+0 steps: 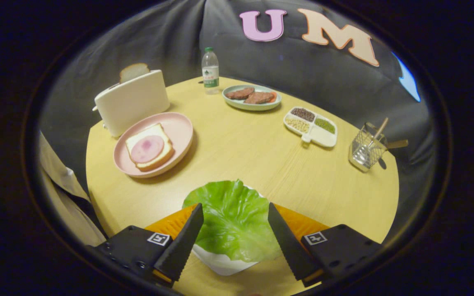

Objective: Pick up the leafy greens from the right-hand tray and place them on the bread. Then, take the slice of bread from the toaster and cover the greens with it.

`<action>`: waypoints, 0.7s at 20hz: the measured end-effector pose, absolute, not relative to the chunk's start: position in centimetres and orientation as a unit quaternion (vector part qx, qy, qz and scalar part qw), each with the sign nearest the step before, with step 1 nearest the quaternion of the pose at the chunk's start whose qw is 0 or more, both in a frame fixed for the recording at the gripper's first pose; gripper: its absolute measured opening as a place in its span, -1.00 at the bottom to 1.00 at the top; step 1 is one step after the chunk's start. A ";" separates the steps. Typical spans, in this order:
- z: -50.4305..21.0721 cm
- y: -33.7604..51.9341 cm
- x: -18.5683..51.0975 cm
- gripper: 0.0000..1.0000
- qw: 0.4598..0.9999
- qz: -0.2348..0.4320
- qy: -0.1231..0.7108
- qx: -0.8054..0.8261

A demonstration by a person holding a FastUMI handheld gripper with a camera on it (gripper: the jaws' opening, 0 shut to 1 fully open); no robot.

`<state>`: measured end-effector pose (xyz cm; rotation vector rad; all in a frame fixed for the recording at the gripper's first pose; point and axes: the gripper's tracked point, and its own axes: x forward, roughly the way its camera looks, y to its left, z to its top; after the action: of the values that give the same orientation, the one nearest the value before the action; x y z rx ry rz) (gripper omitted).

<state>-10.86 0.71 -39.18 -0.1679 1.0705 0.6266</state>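
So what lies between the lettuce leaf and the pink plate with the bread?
Bare tabletop in the gripper view: nothing sits between the lettuce leaf and the pink plate. The gripper is open around the leaf.

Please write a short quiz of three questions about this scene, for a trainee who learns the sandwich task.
1. True or false: the gripper is shut on the lettuce leaf.
2. What lies on the bread slice on the pink plate? A) a lettuce leaf B) a round ham slice C) a meat patty
3. Fill in: the second slice of bread stands in the ___.

Key
1. False: the fingers stand apart, one on each side of the leaf, not pressing on it.
2. B, the ham slice.
3. Toaster, just behind the pink plate.
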 end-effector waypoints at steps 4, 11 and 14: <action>-40.9 0.6 -11.9 1.00 0.788 0.296 0.534 -0.081; -41.9 0.2 -12.4 1.00 0.773 0.287 0.560 -0.079; -41.9 0.5 -12.7 0.75 0.773 0.281 0.562 -0.081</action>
<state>-12.71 0.47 -41.87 -0.1756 1.2183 0.6095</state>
